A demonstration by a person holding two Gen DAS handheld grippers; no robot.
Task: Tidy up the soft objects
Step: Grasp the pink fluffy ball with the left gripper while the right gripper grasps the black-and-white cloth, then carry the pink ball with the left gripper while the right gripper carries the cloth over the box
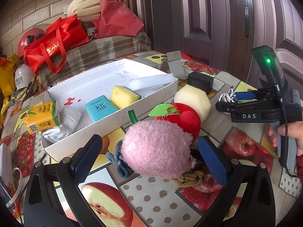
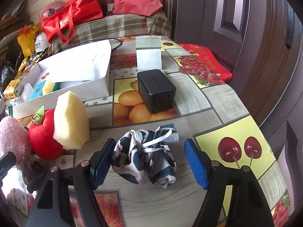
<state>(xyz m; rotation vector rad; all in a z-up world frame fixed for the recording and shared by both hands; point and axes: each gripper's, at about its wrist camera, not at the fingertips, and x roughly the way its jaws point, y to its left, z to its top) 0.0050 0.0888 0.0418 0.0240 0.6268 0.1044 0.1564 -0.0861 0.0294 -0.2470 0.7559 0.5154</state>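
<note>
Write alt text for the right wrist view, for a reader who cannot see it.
The open right gripper straddles a crumpled blue-and-white cloth lying on a fruit-patterned tablecloth. Behind it sits a black box; to the left stand a yellow sponge block, a red plush apple and a white cardboard box.

Both views are bright with soft, even daylight and only faint shadows. The glossy table (image 2: 189, 189) shows pale glare near the lens, and the white box (image 1: 106, 79) looks nearly washed out. Fisheye distortion bends the door (image 2: 236, 28) and darkens the corners.
</note>
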